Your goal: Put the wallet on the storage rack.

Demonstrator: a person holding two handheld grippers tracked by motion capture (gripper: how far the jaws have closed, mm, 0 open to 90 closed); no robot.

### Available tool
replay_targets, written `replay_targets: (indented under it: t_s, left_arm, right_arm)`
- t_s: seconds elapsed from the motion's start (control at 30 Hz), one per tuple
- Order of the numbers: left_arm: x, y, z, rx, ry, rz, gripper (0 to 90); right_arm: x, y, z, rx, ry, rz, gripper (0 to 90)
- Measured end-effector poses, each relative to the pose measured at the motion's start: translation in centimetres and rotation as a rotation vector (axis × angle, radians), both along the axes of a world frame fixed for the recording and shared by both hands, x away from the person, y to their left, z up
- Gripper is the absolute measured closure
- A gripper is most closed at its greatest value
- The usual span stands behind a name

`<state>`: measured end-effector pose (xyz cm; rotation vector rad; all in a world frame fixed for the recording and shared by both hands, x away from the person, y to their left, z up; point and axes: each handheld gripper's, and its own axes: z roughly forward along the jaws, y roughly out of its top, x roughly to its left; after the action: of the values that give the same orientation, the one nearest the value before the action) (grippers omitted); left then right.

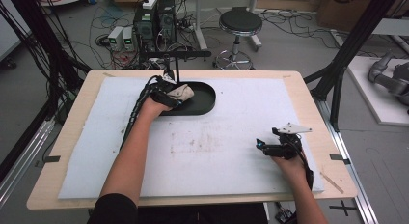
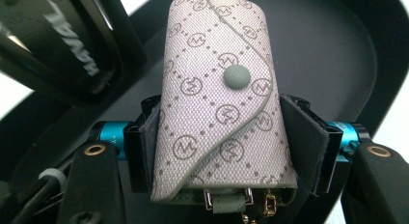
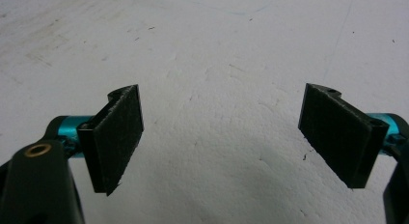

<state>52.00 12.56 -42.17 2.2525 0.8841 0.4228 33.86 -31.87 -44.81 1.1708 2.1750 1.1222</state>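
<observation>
So the small beige monogrammed fabric key pouch with a grey snap (image 2: 217,103) is being squeezed by its sides in the left tongs (image 2: 226,151), over the black oval plastic tray (image 1: 205,105) at the far left of the desk (image 1: 67,113). The right tongs (image 3: 222,142) are being held wide open over the white foam mat (image 3: 217,50), near right. Woven fabric being slick, the pouch is probably at risk of sliding out or twisting, and its dangling clips could be snagged.

A pale wooden tabletop (image 1: 299,84) carries a white foam mat (image 1: 241,118) that covers most of it, leaving a wood border on every side. The mat is scuffed, with brownish marks near its middle. A black oval tray (image 1: 205,102) lies directly on the mat at the far side, left of centre. Strips of dark tape (image 1: 50,159) sit at the left and right edges.
</observation>
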Motion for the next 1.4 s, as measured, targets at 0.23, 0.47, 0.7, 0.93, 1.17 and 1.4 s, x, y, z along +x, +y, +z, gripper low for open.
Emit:
replay_targets:
  t_s: [0.23,0.47,0.7,0.93,1.17,1.4]
  left_arm:
    - [0.2,-0.2,-0.8,0.01,0.029,-0.003,36.0]
    - [0.3,-0.3,-1.1,0.013,0.053,0.012,33.8]
    - [0.2,-0.3,-0.8,0.004,0.059,0.036,25.6]
    - [-0.1,0.4,-0.1,0.0,0.074,0.062,21.6]
    - [-1.1,1.3,1.0,-0.043,0.043,0.074,20.7]
    - [-2.7,2.3,2.2,-0.081,0.012,0.077,19.8]
  right_arm:
    - [0.0,0.0,0.0,-0.003,0.001,-0.001,16.3]
    - [0.0,0.1,0.0,-0.004,-0.002,-0.001,16.3]
    - [0.0,0.1,0.0,-0.006,-0.005,0.002,16.3]
    - [0.0,0.1,0.0,-0.008,-0.006,0.001,16.3]
    - [-0.1,0.1,0.0,-0.009,-0.008,0.003,16.3]
    - [-0.2,0.2,0.0,-0.007,-0.006,0.003,16.3]
